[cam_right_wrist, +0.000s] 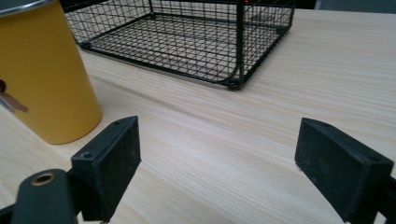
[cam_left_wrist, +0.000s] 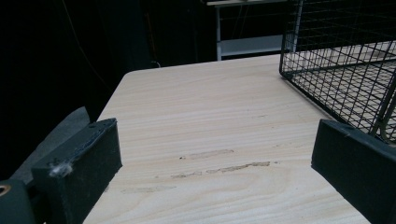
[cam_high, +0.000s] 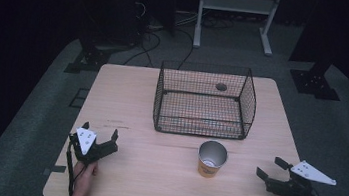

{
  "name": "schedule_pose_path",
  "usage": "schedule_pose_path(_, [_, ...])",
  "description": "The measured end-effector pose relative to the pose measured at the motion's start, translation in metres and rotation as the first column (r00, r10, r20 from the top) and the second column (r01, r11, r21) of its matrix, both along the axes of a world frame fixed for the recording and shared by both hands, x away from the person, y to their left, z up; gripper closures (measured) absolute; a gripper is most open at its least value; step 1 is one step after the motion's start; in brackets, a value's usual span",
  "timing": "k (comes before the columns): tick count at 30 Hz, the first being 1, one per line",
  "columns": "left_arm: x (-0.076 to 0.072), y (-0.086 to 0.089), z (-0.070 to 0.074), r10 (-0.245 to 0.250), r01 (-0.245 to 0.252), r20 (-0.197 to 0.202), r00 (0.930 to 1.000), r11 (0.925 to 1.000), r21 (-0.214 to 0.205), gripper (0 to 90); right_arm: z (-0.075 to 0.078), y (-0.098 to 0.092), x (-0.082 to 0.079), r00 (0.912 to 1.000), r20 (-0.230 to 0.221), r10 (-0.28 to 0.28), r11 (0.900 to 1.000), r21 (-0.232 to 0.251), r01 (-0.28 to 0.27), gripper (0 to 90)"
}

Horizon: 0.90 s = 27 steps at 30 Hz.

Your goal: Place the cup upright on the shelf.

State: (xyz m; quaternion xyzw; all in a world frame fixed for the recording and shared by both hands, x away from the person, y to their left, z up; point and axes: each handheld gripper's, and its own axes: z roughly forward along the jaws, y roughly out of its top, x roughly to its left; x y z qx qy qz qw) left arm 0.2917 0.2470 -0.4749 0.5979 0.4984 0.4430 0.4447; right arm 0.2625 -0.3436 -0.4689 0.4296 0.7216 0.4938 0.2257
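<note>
- two grippers rest wide open and empty: left gripper [cam_high: 100, 141] by the table's [cam_high: 126, 102] near-left corner, right gripper [cam_high: 272, 168] near-right, seemingly waiting.
- yellow cup [cam_high: 212, 159] stands upright near the front edge, just before the wire basket [cam_high: 205, 101], probably its destination.

Yellow cup [cam_high: 212, 159], black wire-mesh basket [cam_high: 204, 100], pale wood-grain table [cam_high: 127, 97].
</note>
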Motion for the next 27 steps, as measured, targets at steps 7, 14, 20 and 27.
schedule_pose_path(7, [0.0,0.0,0.0,-0.002,0.002,0.001,1.0,1.0,-0.001,0.8,0.004,0.007,-0.002,0.9997,0.007,0.023,0.9997,-0.008,-0.023,13.6])
schedule_pose_path(14, [-0.001,0.0,0.0,-0.012,0.012,0.006,0.9999,0.9999,0.0,0.8,0.01,0.022,-0.007,0.998,0.015,0.061,0.9979,-0.024,-0.061,13.4])
schedule_pose_path(20, [-0.001,0.0,0.0,-0.014,0.014,0.005,0.9999,0.9999,0.003,0.8,0.013,0.033,-0.015,0.993,0.019,0.116,0.9927,-0.035,-0.116,13.3])
schedule_pose_path(27, [-0.001,0.0,0.0,-0.014,0.014,0.007,0.9999,0.9999,0.003,0.8,0.016,0.047,-0.019,0.9847,0.023,0.173,0.9844,-0.037,-0.172,13.2])
